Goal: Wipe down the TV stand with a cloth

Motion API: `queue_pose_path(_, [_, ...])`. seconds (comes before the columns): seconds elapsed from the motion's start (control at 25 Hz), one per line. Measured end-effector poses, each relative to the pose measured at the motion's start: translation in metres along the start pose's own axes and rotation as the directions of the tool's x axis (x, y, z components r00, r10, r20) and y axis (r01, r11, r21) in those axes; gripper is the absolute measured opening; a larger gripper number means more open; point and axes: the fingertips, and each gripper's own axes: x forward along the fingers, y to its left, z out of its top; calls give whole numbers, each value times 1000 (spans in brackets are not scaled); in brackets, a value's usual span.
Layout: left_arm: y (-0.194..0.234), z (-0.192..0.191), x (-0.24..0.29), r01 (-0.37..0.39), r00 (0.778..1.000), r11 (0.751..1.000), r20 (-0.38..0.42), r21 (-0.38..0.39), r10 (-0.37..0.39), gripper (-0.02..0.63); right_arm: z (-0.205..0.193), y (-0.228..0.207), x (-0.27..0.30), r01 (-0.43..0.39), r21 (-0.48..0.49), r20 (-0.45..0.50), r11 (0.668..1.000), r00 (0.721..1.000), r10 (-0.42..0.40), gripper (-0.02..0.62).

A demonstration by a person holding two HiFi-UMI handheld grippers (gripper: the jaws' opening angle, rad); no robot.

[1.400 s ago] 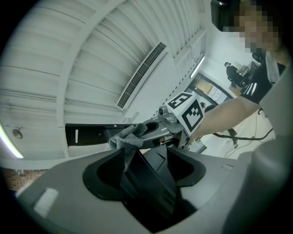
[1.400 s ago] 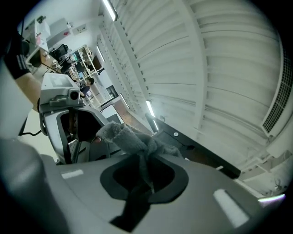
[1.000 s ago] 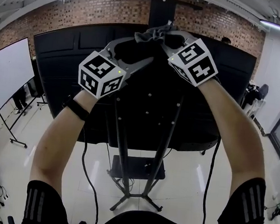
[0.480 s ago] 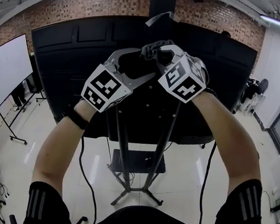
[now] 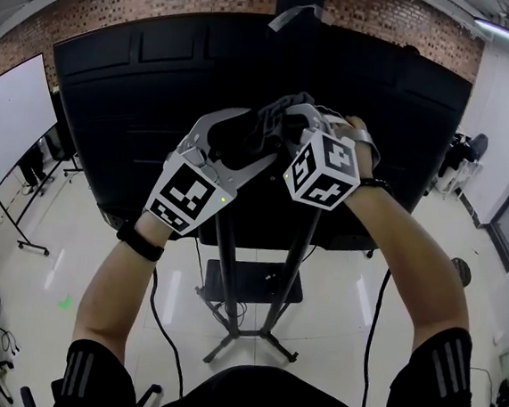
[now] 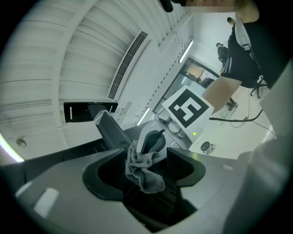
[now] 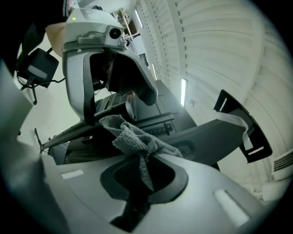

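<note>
To wipe well, I think a flatter part of the cloth should be pressed on the TV stand with even strokes. The right tool pinches the cloth; the left tool is spread around it. The cloth is grey, crumpled, towel-like, held high before the stand's dark panel, touching or not I cannot tell
</note>
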Motion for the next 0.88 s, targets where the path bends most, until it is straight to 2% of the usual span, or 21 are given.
queue_pose_path(0.12, [-10,-14,-9,-17,1000,999,-6,-46,17,311,-7,25,4,-18,-41,-31,999,999,17,34])
queue_pose_path(0.2, [-15,-21,-15,-31,1000,996,-6,-80,30,311,-9,37,7,-2,-112,-51,994,999,-4,35])
queue_pose_path(0.36, [-26,-31,-25,-47,999,993,-6,-109,47,311,-12,44,10,41,-244,-85,969,994,-63,35])
queue_pose_path(0.6, [-48,-47,-34,-37,999,986,-5,-165,37,311,-15,72,15,12,-406,-154,914,985,-82,34])
queue_pose_path(0.68, [-55,-55,-36,-31,999,983,-15,-184,28,311,-20,81,18,0,-400,-177,916,981,-78,34])
queue_pose_path(0.88, [-68,-73,-44,-26,999,969,-26,-245,20,311,-21,107,18,-36,-308,-194,951,981,-26,32])
